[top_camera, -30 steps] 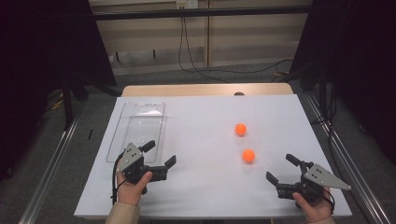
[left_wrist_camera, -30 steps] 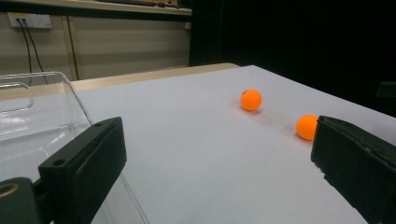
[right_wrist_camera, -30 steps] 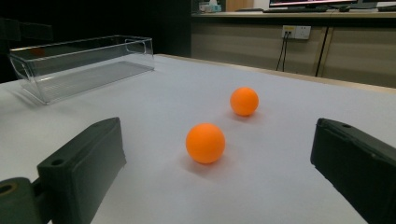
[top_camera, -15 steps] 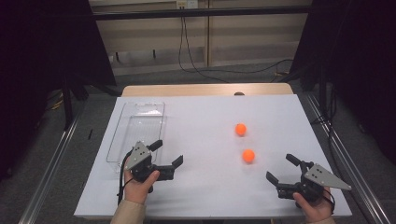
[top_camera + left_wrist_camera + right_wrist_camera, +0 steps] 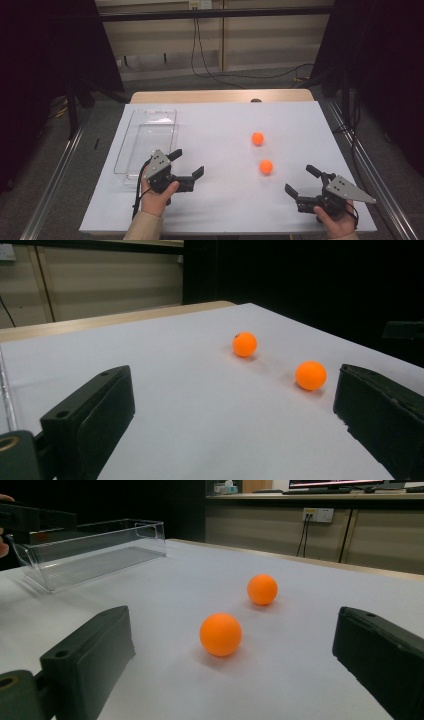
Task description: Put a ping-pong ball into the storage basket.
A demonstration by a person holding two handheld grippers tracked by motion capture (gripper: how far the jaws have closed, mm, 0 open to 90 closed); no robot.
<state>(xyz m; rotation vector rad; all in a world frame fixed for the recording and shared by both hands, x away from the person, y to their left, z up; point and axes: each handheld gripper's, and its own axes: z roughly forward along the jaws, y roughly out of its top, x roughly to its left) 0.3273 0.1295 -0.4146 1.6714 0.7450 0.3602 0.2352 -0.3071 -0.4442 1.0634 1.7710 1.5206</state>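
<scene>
Two orange balls lie right of centre on the white table (image 5: 215,120): the far ball (image 5: 257,138) and the near ball (image 5: 266,167). My left gripper (image 5: 188,162) hovers open at the front left, next to the tray's near end, jaws aimed at the balls. Its view has the far ball (image 5: 244,344) and near ball (image 5: 310,375) ahead, nothing between the jaws (image 5: 235,420). My right gripper (image 5: 300,179) is open at the front right, a short way from the near ball. From there I see the near ball (image 5: 220,634) just ahead and the far ball (image 5: 262,589) behind it.
A clear plastic tray (image 5: 147,137) lies lengthwise along the table's left side, with nothing in it; it also stands at the upper left of the right gripper view (image 5: 90,550). A wooden strip (image 5: 220,96) edges the table's far side. Cables run across the floor beyond.
My left gripper has moved right and a little forward, away from the tray's near end toward the balls. The right gripper and both balls have stayed put.
</scene>
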